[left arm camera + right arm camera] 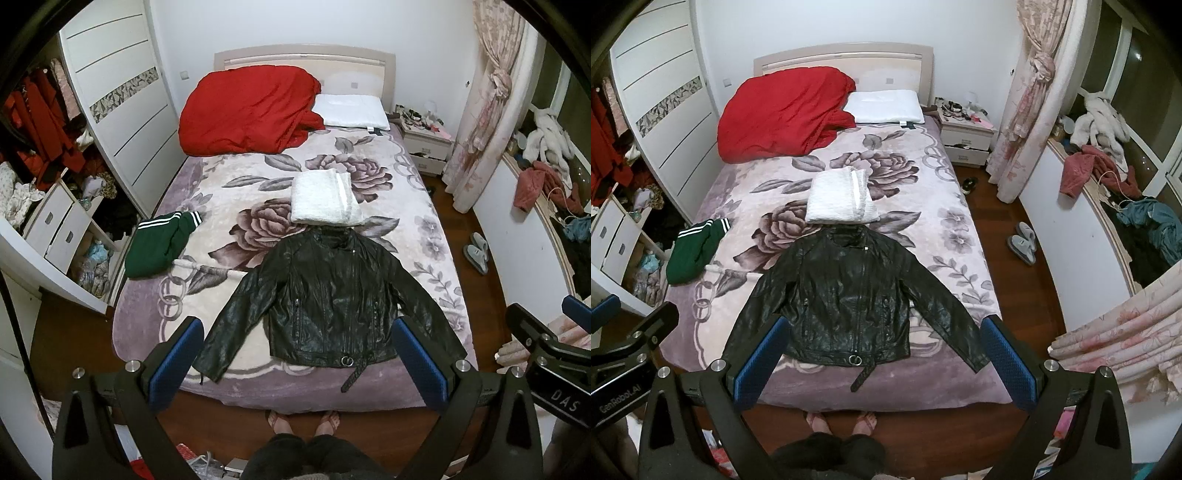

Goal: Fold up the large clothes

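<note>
A black leather jacket (325,302) lies flat on the bed, front up, sleeves spread, a belt strap hanging at its hem; it also shows in the right wrist view (846,299). A folded white garment (325,197) (840,201) lies just beyond its collar. A crumpled green garment with white stripes (159,243) (696,251) lies at the bed's left edge. My left gripper (299,354) is open and empty, held high above the foot of the bed. My right gripper (882,354) is open and empty at the same height, to the right of the left one.
The bed (207,184) has a floral blanket, a red duvet (247,110) and a white pillow (351,110) at the head. An open wardrobe with drawers (55,221) stands left. Slippers (1021,242) lie on the floor right, by a cluttered sill (1108,177). The person's feet (303,421) stand at the bed's foot.
</note>
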